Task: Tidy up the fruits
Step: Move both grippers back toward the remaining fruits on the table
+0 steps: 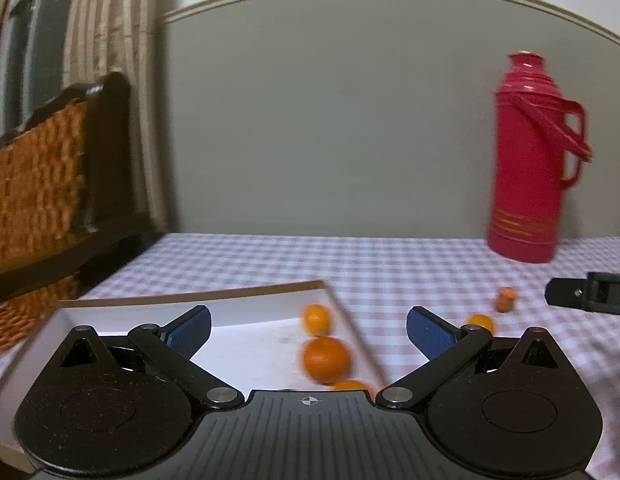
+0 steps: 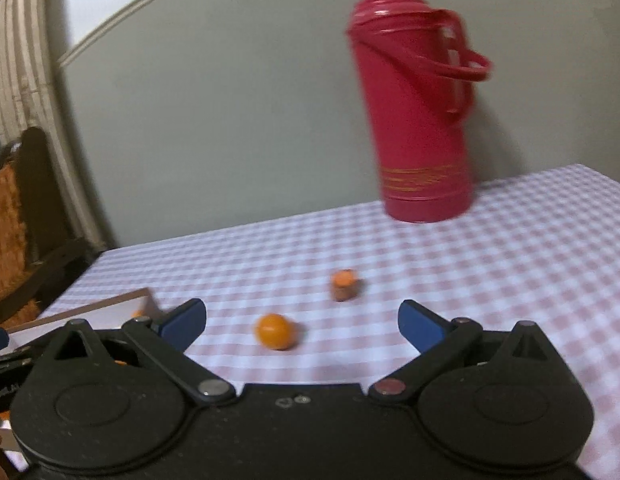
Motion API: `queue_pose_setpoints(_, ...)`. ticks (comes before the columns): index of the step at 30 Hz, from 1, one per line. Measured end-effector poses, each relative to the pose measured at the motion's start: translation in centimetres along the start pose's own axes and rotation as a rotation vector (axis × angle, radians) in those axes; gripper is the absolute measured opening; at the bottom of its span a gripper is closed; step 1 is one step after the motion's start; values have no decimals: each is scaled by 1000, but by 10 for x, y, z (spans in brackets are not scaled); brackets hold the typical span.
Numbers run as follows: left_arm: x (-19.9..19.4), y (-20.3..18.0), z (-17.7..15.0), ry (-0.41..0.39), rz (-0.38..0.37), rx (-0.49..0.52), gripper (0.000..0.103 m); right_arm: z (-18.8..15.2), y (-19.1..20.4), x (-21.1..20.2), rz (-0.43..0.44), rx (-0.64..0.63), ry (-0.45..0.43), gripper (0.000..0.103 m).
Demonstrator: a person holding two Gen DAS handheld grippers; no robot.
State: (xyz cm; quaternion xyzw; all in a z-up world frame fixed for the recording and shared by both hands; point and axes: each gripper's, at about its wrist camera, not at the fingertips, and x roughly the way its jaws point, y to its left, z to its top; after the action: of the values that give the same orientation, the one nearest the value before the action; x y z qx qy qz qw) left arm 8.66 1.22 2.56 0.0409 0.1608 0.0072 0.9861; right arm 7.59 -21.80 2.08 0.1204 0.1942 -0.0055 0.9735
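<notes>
**Both grippers wide open over the fruit**

The left gripper (image 1: 308,326) has its jaws spread wide and holds nothing; it hangs over the white tray (image 1: 246,336), where three oranges (image 1: 326,360) lie in a row along the right wall. The right gripper (image 2: 302,322) is equally wide apart and empty, above a loose orange (image 2: 275,331) on the checked cloth (image 2: 510,280). Just beyond lies a carrot stub (image 2: 344,285), tilted, cut face up. The oranges are round, so no long axis shows. A red flask (image 2: 418,112) stands upright at the back.
</notes>
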Motion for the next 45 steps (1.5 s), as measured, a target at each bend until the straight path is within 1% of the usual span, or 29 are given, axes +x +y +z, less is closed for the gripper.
queue_pose_setpoints(4,4,-23,0,6,-49,23,103,1,-20,-8,-54,4,-15,97)
queue_pose_setpoints(9,7,-51,-4,26,-103,38,103,3,-42,-12,-104,-3,-12,97)
queue_pose_setpoints(14,11,-76,-8,46,-143,59,103,1,-57,-13,-124,-11,-7,97)
queue_pose_setpoints(17,15,-86,-10,59,-148,74,103,0,-64,-14,-131,-2,0,97)
queue_pose_setpoints(21,22,-92,-12,85,-150,68,103,2,-68,-12,-132,13,0,97)
queue_pose_setpoints(32,40,-101,-12,123,-143,50,103,4,-71,3,-127,11,17,97)
queue_pose_setpoints(36,47,-104,-11,131,-145,50,103,5,-71,14,-117,16,37,91)
queue_pose_setpoints(40,52,-108,-11,132,-150,58,103,8,-71,23,-107,14,50,89)
queue_pose_setpoints(42,57,-110,-11,137,-151,57,102,9,-71,26,-104,13,53,86)
queue_pose_setpoints(45,64,-111,-11,154,-159,47,97,11,-72,30,-98,16,59,83)
